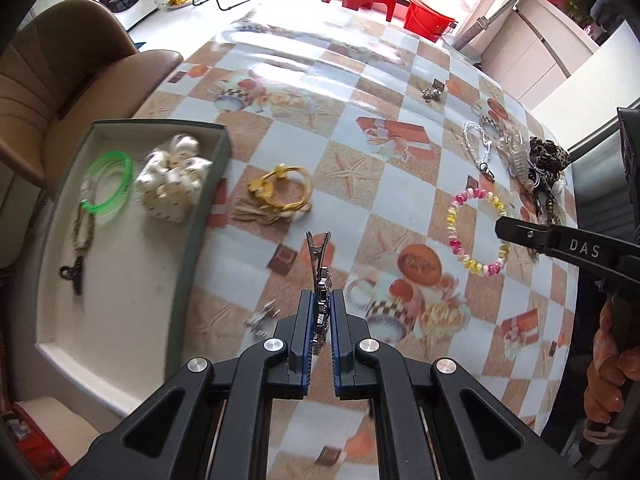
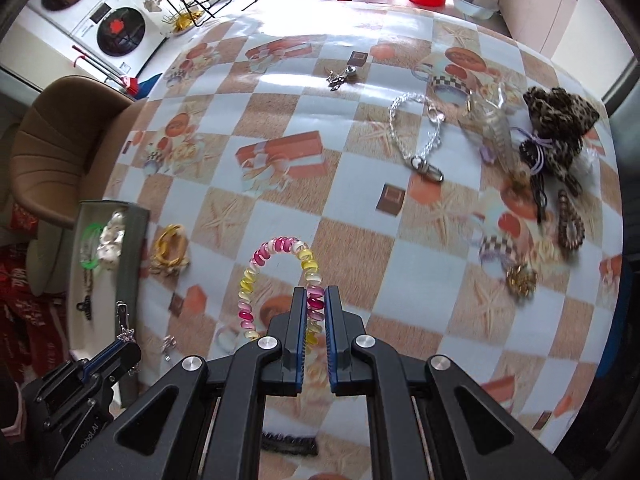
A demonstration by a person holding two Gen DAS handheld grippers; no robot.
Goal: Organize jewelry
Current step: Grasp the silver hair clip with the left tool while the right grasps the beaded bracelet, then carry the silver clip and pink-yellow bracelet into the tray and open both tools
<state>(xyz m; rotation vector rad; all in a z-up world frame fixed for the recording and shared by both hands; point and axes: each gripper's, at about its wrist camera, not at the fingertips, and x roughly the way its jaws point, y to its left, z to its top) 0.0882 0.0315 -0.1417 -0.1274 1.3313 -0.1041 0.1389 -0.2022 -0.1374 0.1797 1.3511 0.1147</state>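
Note:
My left gripper (image 1: 321, 298) is shut on a silver jewelled clip (image 1: 319, 260), which sticks out past the fingertips above the table. In the right wrist view that gripper (image 2: 127, 345) hangs beside the tray's near corner. My right gripper (image 2: 316, 294) is shut on a pink, yellow and white spiral bracelet (image 2: 276, 258), whose loop hangs forward over the tablecloth. The left wrist view shows the bracelet (image 1: 460, 216) at the right gripper's tip (image 1: 505, 231). A grey tray (image 1: 188, 216) on the left holds a green bangle (image 1: 116, 184), a white scrunchie (image 1: 172, 176) and a dark pendant cord (image 1: 78, 256).
On the patterned tablecloth lie a yellow bracelet (image 1: 280, 192), a small silver piece (image 1: 260, 318), a silver chain (image 2: 416, 132), a clear claw clip (image 2: 496, 128), a leopard scrunchie (image 2: 560, 120), a brown spiral tie (image 2: 570, 228), a gold trinket (image 2: 520, 278) and small earrings (image 2: 340, 74). A brown chair (image 1: 60, 60) stands behind the tray.

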